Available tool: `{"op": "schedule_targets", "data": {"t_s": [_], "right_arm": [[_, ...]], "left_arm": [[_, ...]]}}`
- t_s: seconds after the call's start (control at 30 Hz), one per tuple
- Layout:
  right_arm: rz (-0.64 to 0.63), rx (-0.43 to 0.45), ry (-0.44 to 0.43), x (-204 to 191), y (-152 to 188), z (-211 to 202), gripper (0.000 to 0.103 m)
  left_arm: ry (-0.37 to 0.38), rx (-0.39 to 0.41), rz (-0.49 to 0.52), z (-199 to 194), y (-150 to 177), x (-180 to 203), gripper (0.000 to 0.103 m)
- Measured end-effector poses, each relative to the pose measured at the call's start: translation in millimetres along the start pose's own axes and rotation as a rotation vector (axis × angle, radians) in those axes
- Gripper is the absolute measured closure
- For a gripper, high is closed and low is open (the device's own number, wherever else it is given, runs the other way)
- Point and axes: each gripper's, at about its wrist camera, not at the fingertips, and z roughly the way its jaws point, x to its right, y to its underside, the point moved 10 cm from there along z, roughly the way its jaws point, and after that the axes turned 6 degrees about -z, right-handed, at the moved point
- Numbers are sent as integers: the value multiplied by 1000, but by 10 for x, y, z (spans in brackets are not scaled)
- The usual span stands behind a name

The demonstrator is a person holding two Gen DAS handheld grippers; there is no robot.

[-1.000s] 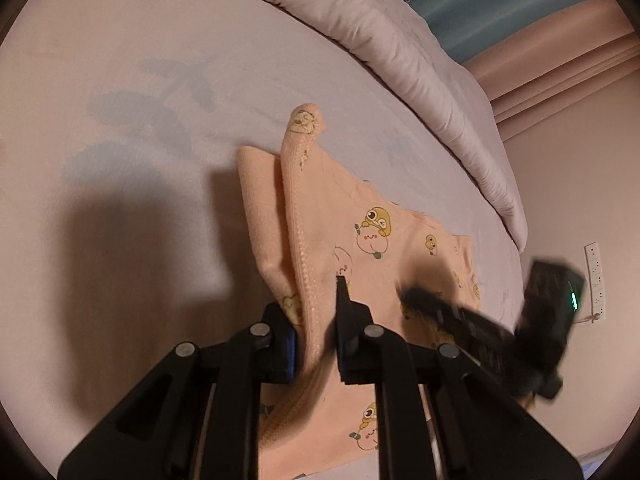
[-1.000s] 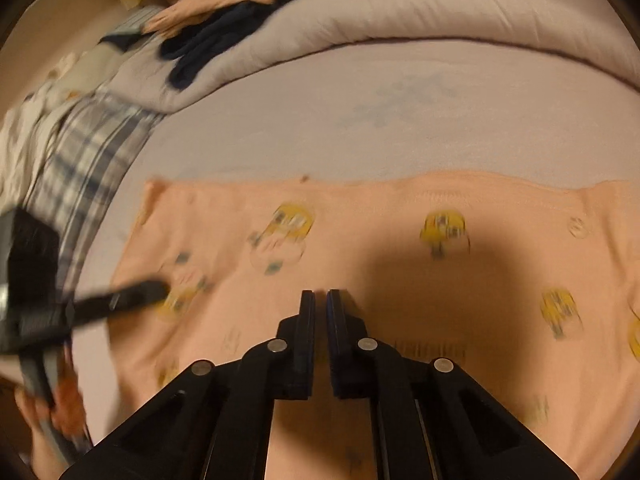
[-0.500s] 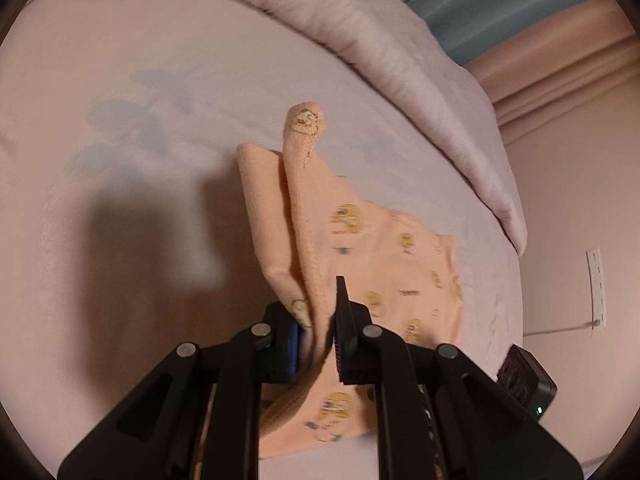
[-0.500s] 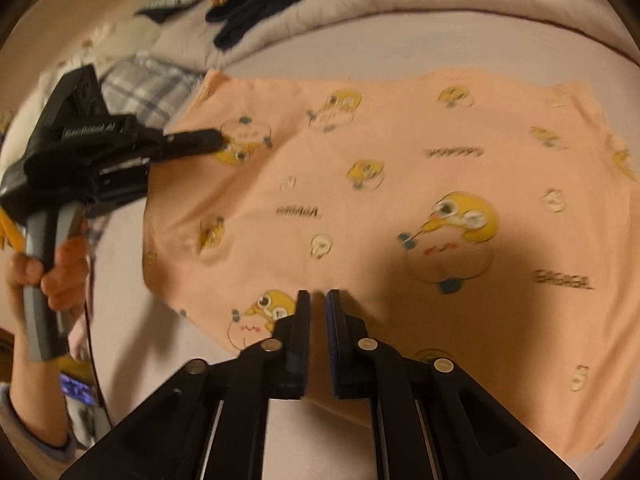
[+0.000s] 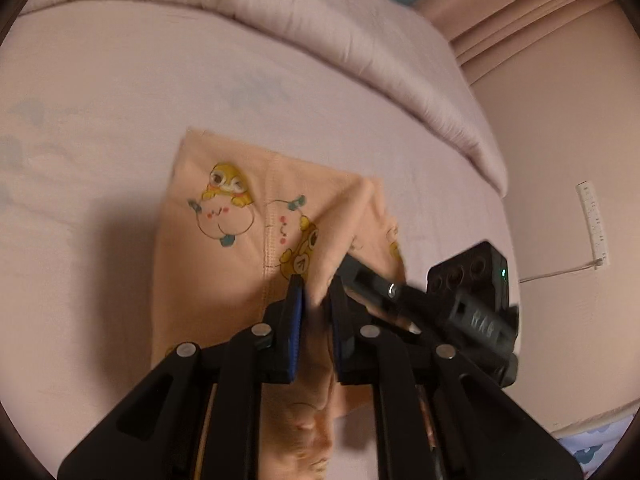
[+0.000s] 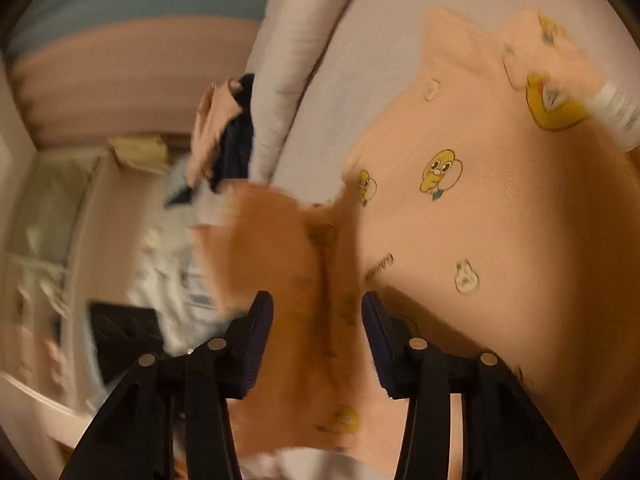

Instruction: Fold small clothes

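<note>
A peach garment printed with yellow cartoon figures lies on the pink bed sheet, partly folded over itself. My left gripper has its jaws closing tight on a raised fold of this cloth. Just to its right, a finger of the right gripper touches the same fold. In the right wrist view my right gripper is rolled sideways and its jaws are opening. A shadowed ridge of the garment runs between them, and the pads stand apart from it. A white label shows on the cloth at the far right.
A rolled pale duvet runs along the far side of the bed. A pile of dark and peach clothes lies by the duvet's end. The wall with a socket strip and a cable stands to the right of the bed.
The left gripper has carried its held edge across the garment, laying it over. The right gripper has rolled, come in beside the left one, and its shut jaws have spread apart.
</note>
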Motion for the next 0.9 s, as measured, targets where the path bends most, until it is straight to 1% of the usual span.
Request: {"op": "schedule_targets", "data": {"t_s": [0.07,0.1,0.13,0.17,0.2,0.23,0.3,0.37,0.43,0.47,0.5,0.53,0.6,0.67,0.7,0.73,0.8,0.83,0.87,0.9], "right_arm": [[92,5,-54,80,-68,48,56],[112,7,-71,63,-69,75,56],[124,7,-84,66,-73,84,56],[126,3,-88,61,-73,93,56],[122,-1,-85,56,-73,97,56],[120,-2,-82,17,-7,131,56],[123,-2,-72,-29,-65,219,56],[116,-3,-64,-47,-70,233,55],[96,-13,-36,-44,-37,193,53],[81,-24,-29,-72,-21,201,50],[79,-25,-35,-96,-24,218,45],[88,-18,-46,-113,-50,237,41],[101,2,-67,-122,-67,195,41],[87,10,-53,-103,-46,170,41],[57,4,-34,-112,-23,193,41],[26,-1,-7,-124,-4,229,42],[-61,-22,103,-132,39,327,46],[-100,-25,148,-131,47,373,55],[-164,-26,215,-136,47,416,62],[-236,-21,294,-124,34,446,81]], "left_arm": [[9,-27,-6,101,63,-15,93],[37,-57,-22,150,121,-34,93],[54,-65,-30,142,141,-39,93],[77,-69,-34,127,160,-45,91],[89,-72,-26,100,188,-58,88],[92,-72,-19,67,211,-70,88],[104,-68,-5,-11,257,-90,87],[103,-58,-7,-90,293,-136,87],[101,-47,-14,-182,346,-224,84],[93,-32,-29,-247,371,-314,83],[96,-21,-38,-290,391,-353,82],[103,-17,-45,-317,406,-372,82],[113,6,-74,-444,468,-516,82],[89,33,-82,-544,528,-657,82],[75,42,-87,-576,556,-717,80],[64,48,-97,-601,582,-777,76],[67,62,-145,-625,644,-912,72],[72,63,-158,-664,677,-970,72],[73,66,-177,-678,725,-1029,72],[67,70,-187,-694,754,-1062,72]]}}
